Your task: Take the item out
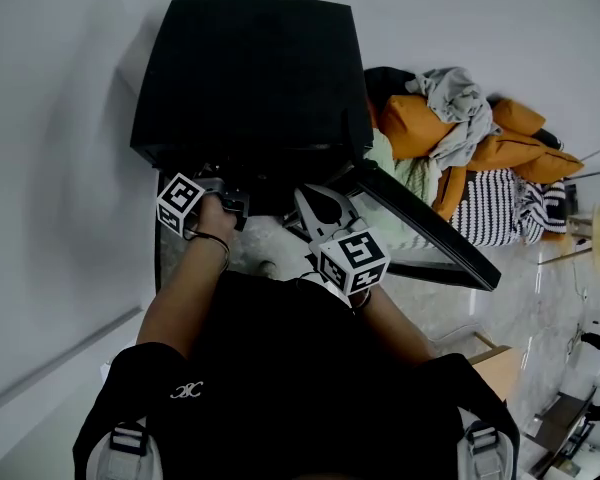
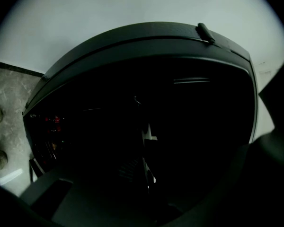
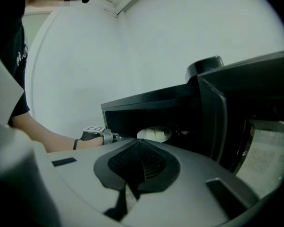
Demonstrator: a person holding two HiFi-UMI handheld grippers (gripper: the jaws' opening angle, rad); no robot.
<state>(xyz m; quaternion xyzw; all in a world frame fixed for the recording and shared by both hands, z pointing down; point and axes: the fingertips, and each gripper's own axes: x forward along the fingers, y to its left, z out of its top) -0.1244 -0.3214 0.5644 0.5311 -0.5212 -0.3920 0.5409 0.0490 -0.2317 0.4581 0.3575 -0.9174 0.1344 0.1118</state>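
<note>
A black oven (image 1: 250, 68) stands on a speckled counter with its glass door (image 1: 430, 228) swung open to the right. In the right gripper view a pale, round, plate-like item (image 3: 154, 134) lies inside the cavity. My left gripper (image 1: 230, 200) reaches into the opening at its left side. The left gripper view shows only the oven's casing (image 2: 132, 41) and a dark interior, with a thin pale sliver (image 2: 149, 141) in the middle, so its jaws cannot be read. My right gripper (image 3: 135, 174) hangs outside in front of the opening, its pads together and empty.
To the right of the oven lies a heap of clothes (image 1: 480, 148), orange, grey and striped. A cardboard box (image 1: 500, 368) sits lower right. A white wall runs behind and to the left. The open door juts out close to my right gripper (image 1: 315, 208).
</note>
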